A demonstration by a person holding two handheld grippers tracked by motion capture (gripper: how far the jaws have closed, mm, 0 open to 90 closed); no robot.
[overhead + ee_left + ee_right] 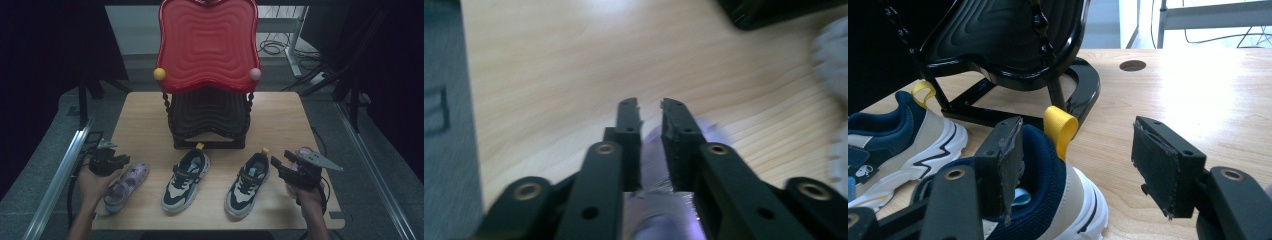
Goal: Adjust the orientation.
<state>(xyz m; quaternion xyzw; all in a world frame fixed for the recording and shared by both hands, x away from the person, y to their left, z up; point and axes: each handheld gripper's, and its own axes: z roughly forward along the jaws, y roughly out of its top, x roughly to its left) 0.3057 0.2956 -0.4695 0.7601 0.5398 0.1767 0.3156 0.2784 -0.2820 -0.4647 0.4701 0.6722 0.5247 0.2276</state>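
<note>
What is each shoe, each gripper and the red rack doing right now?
Left gripper: jaws nearly shut around the purple sandal's edge.
Purple sandal: flat on the table, at the left.
Right gripper: open, one jaw inside the right sneaker's heel opening.
Right sneaker: upright on its sole, yellow heel loop standing up.
Left sneaker: upright on its sole, untouched.
Rack: standing, red top shelf and black lower shelf bare.

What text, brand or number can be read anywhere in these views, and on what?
None can be read.
Left sneaker: a small dark patch with a pale mark low on its side, too small to read.
Right sneaker, lilac sandal, red rack: no lettering to make out.
Left gripper view: blurred, no text.
</note>
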